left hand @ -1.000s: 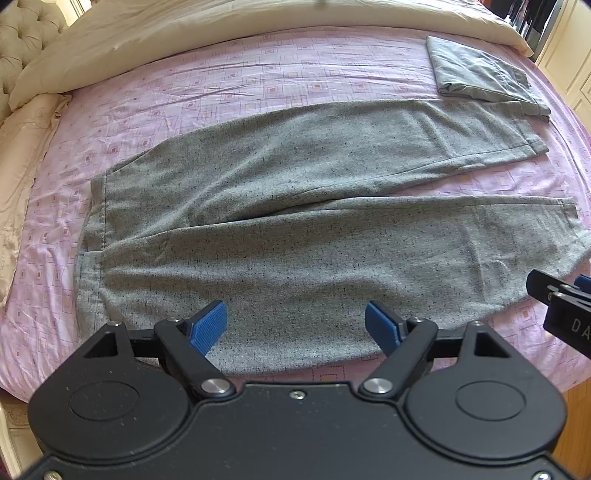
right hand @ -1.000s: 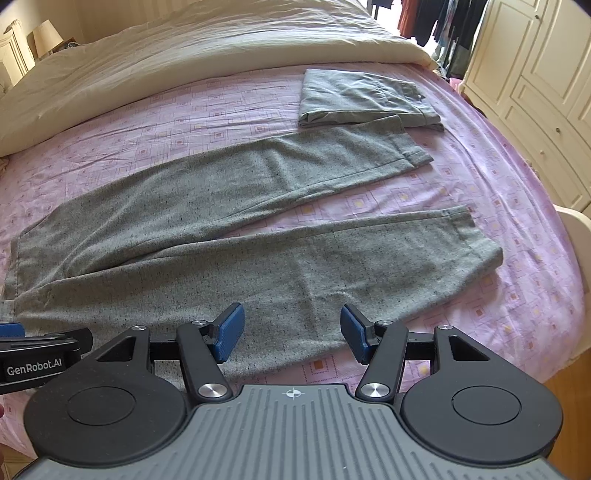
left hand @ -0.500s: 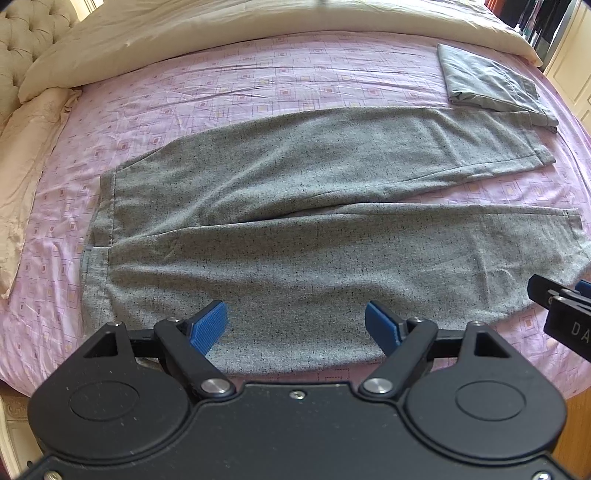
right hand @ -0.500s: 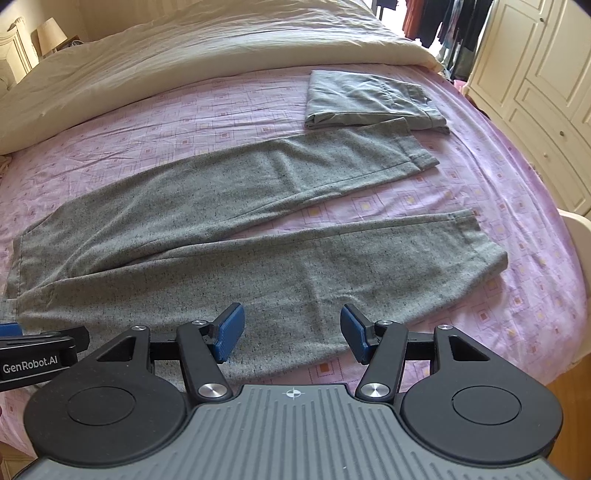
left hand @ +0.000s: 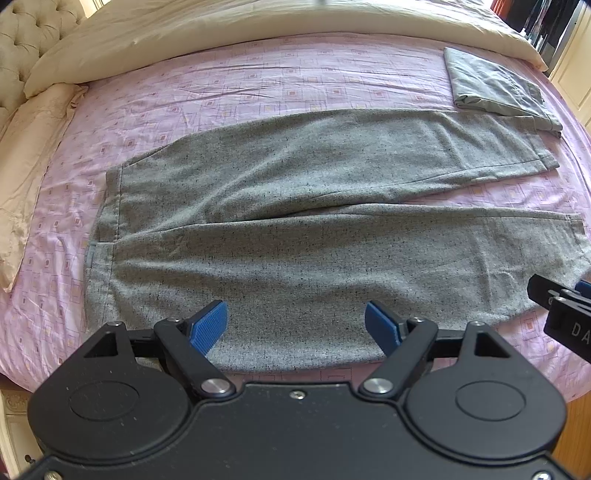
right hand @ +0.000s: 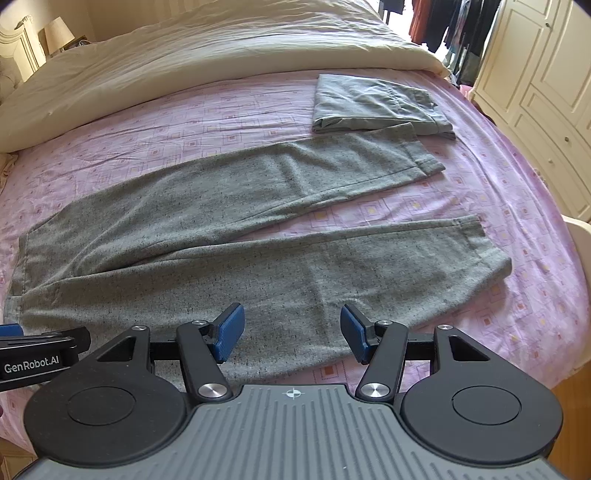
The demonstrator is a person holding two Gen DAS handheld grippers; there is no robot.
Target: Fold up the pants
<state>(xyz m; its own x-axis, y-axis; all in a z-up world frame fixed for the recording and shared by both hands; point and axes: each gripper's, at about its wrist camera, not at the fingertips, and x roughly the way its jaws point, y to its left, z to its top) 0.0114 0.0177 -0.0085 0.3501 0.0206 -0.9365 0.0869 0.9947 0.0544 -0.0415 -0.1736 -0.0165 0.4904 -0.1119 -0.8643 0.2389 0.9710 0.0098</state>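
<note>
Since a second ago, our left view has shifted a little, so the pants (left hand: pixel 314 229) sit lower and further right in it; both tongs keep their gap. We hold the left tongs (left hand: pixel 295 321) and right tongs (right hand: pixel 291 332) wide open and empty, just over the pants' near edge at the bottom of each frame. Waistband lies left, legs run right, slightly splayed. Our left view shows a tufted headboard (left hand: pixel 26 40) upper left; our right view shows a wardrobe (right hand: pixel 546 74) and hanging clothes (right hand: pixel 454 26) upper right. Both show the pink sheet (right hand: pixel 207 122), cream duvet (right hand: pixel 207 48) and a folded garment (right hand: pixel 373 103) touching the far leg's hem.
</note>
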